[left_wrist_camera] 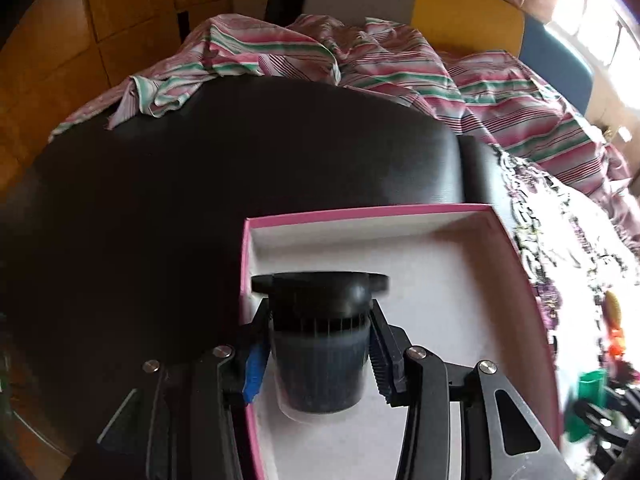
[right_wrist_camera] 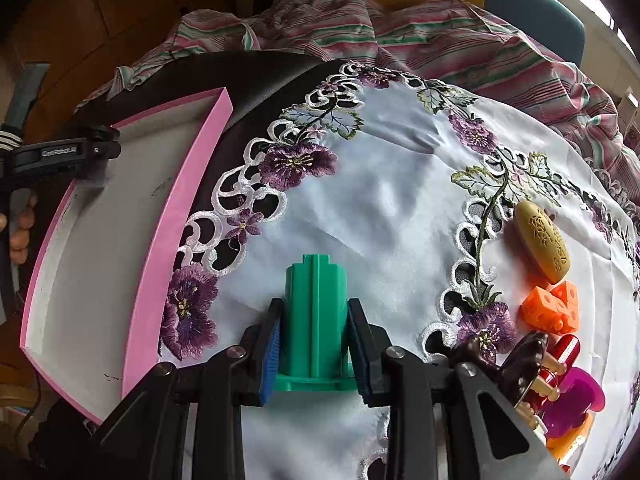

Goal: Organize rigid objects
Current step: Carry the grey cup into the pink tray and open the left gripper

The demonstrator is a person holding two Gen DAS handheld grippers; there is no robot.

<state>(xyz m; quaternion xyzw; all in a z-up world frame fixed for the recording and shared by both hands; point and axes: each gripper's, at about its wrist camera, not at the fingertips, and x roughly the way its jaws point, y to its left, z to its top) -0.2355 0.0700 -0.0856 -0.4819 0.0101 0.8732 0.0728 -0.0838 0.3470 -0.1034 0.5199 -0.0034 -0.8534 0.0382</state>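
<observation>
In the left wrist view my left gripper (left_wrist_camera: pixel 320 344) is shut on a black ribbed cylinder with a flanged cap (left_wrist_camera: pixel 320 320), held over the white inside of the pink-rimmed box (left_wrist_camera: pixel 440 280). In the right wrist view my right gripper (right_wrist_camera: pixel 314 344) is shut on a green plastic cylinder with ribs and a flat base (right_wrist_camera: pixel 314 312), held above the white embroidered cloth (right_wrist_camera: pixel 380 208). The pink box (right_wrist_camera: pixel 184 200) lies to its left, with the left gripper (right_wrist_camera: pixel 92 152) over it.
At the right of the cloth lie a tan carved oval (right_wrist_camera: pixel 542 240), an orange cheese-shaped piece (right_wrist_camera: pixel 552 308), a dark brown piece (right_wrist_camera: pixel 520 356), and red and magenta pieces (right_wrist_camera: pixel 572 396). A striped sheet (right_wrist_camera: pixel 400 32) lies bunched behind. A black cushion (left_wrist_camera: pixel 200 184) underlies the box.
</observation>
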